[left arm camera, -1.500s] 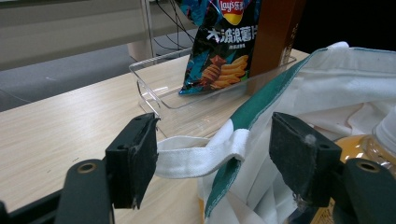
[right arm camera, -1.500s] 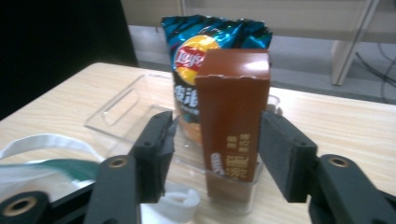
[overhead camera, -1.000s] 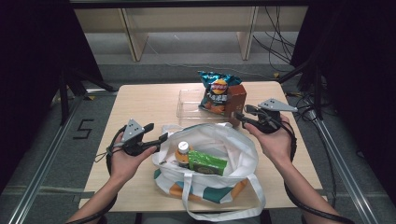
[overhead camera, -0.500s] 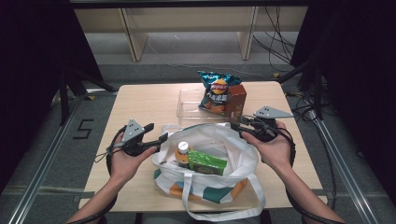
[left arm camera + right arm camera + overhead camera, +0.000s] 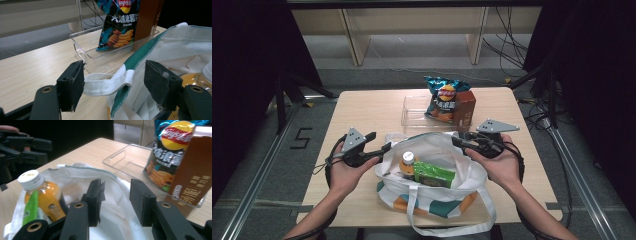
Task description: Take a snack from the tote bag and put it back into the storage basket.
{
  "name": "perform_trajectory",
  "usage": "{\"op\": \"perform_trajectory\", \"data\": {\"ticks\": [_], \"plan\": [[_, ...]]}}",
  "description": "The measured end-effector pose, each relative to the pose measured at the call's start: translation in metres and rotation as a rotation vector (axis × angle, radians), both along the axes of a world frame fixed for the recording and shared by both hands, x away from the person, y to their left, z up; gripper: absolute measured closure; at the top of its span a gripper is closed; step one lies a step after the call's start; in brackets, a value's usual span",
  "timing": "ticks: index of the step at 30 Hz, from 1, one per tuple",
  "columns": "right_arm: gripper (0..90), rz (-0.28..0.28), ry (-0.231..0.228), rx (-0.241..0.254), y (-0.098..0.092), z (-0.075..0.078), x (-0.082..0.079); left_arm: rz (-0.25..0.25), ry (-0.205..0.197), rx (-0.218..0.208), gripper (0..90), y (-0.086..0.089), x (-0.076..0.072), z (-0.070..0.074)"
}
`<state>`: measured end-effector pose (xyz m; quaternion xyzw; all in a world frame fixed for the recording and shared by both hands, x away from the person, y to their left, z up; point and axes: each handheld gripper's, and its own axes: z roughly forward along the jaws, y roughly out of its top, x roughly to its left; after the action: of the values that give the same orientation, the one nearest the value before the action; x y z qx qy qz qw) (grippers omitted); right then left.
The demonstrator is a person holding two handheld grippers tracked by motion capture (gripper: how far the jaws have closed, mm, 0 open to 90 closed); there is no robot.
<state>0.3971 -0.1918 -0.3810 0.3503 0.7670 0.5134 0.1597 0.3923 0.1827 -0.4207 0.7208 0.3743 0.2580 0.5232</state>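
Two hand-held grippers flank the white tote bag on the counter. Your left hand-held gripper stands with jaws apart around the bag's handle strap. Your right hand-held gripper is parted over the bag's far rim, apparently not touching it. Inside lie an orange bottle and green packet; the chip bag stands in the clear tray beyond.
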Motion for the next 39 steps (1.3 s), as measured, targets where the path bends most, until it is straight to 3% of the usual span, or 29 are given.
{"op": "perform_trajectory", "data": {"ticks": [1, 6, 8, 10, 17, 18, 21, 22, 23, 25, 27, 29, 30, 33, 35, 37, 39], "plan": [[61.8, -0.004, 0.021, 0.009, 0.001, 0.001, -0.003, -0.001, 0.0, 0.001, 32.2, 0.0, 0.0, 0.0], [61.5, 0.034, 0.001, -0.007, 0.003, 0.002, -0.007, 0.0, 0.0, -0.001, 32.2, 0.0, 0.0, 0.0], [61.1, 0.037, 0.04, 0.004, 0.004, 0.003, -0.012, 0.0, 0.001, -0.001, 32.2, 0.0, 0.0, 0.0], [61.1, 0.062, 0.015, 0.008, 0.004, 0.002, -0.012, 0.0, 0.001, -0.001, 32.2, 0.0, 0.0, 0.0], [61.8, 0.101, 0.037, 0.011, 0.011, 0.004, -0.023, 0.0, 0.003, 0.0, 32.2, 0.0, 0.0, 0.0], [61.8, 0.118, 0.01, -0.003, 0.011, 0.003, -0.022, 0.0, 0.002, -0.001, 32.3, 0.0, 0.0, 0.0], [61.6, 0.127, 0.042, 0.002, 0.015, 0.001, -0.027, -0.001, 0.002, 0.001, 32.2, 0.0, 0.0, 0.0], [61.7, 0.148, 0.011, -0.008, 0.015, 0.0, -0.026, -0.001, 0.002, 0.002, 32.2, 0.0, 0.0, 0.0], [61.7, 0.161, 0.034, 0.007, 0.018, -0.002, -0.027, -0.001, 0.002, 0.002, 32.2, 0.0, 0.0, 0.0], [61.8, 0.171, 0.036, -0.016, 0.019, -0.003, -0.03, -0.001, 0.0, 0.002, 32.2, 0.0, 0.0, 0.0], [61.8, 0.179, 0.069, -0.01, 0.022, -0.005, -0.033, -0.001, 0.0, 0.001, 32.3, 0.0, 0.0, 0.0], [61.8, 0.195, 0.047, -0.016, 0.024, -0.006, -0.033, -0.001, 0.0, 0.002, 32.3, 0.0, 0.0, 0.0], [61.8, 0.204, 0.062, -0.015, 0.024, -0.007, -0.034, -0.001, 0.0, 0.002, 32.3, 0.0, 0.0, 0.0], [61.8, 0.226, 0.048, -0.015, 0.026, -0.008, -0.034, -0.001, 0.001, 0.003, 32.2, 0.0, 0.0, 0.0], [61.8, 0.236, 0.053, -0.016, 0.027, -0.009, -0.035, -0.001, 0.0, 0.003, 32.2, 0.0, 0.0, 0.0], [61.7, 0.233, 0.092, -0.011, 0.028, -0.008, -0.038, -0.002, -0.002, 0.003, 32.3, 0.0, 0.0, 0.0], [61.6, 0.25, 0.084, -0.014, 0.029, -0.01, -0.037, -0.002, -0.001, 0.002, 32.2, 0.0, 0.0, 0.0]]}}
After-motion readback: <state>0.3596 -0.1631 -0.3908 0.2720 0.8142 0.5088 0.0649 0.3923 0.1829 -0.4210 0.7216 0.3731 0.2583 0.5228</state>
